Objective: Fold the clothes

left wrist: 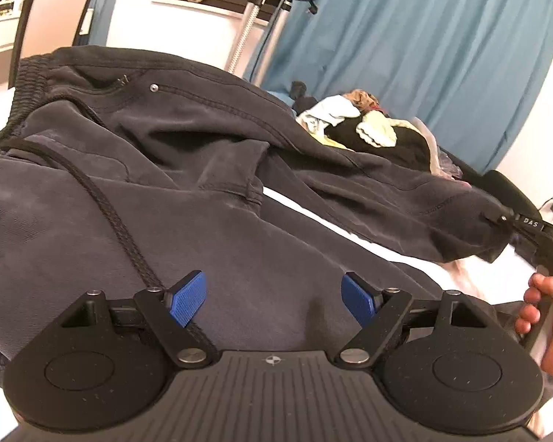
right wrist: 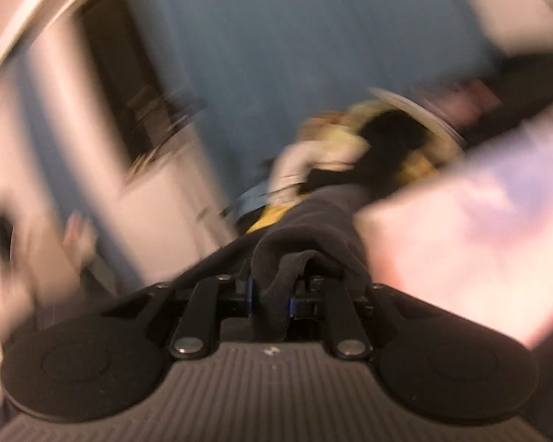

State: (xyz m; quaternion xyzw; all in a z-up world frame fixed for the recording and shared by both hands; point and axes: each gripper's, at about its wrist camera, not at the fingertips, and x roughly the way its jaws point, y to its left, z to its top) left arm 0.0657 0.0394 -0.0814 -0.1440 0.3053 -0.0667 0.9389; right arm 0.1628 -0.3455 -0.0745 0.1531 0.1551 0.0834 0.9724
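Observation:
Dark grey sweatpants point(left wrist: 202, 191) with a black drawstring lie spread over the white bed sheet point(left wrist: 313, 213). The waistband is at the upper left and one leg stretches off to the right. My left gripper point(left wrist: 272, 287) hovers open just above the near leg, with nothing between its blue pads point(left wrist: 188, 298). At the far right, my right gripper point(left wrist: 501, 218) is clamped on the end of the far leg, and a hand point(left wrist: 545, 313) holds its handle. The right wrist view is motion-blurred, but it shows the right gripper point(right wrist: 271, 296) shut on a bunched fold of the dark fabric point(right wrist: 306, 243).
A pile of mixed clothes point(left wrist: 368, 129) sits further along the bed, also seen as blurred clothes point(right wrist: 350, 154). A blue curtain point(left wrist: 424, 55) hangs behind it. A chair point(left wrist: 55, 11) and a metal stand pole point(left wrist: 247, 25) stand by the window at the back left.

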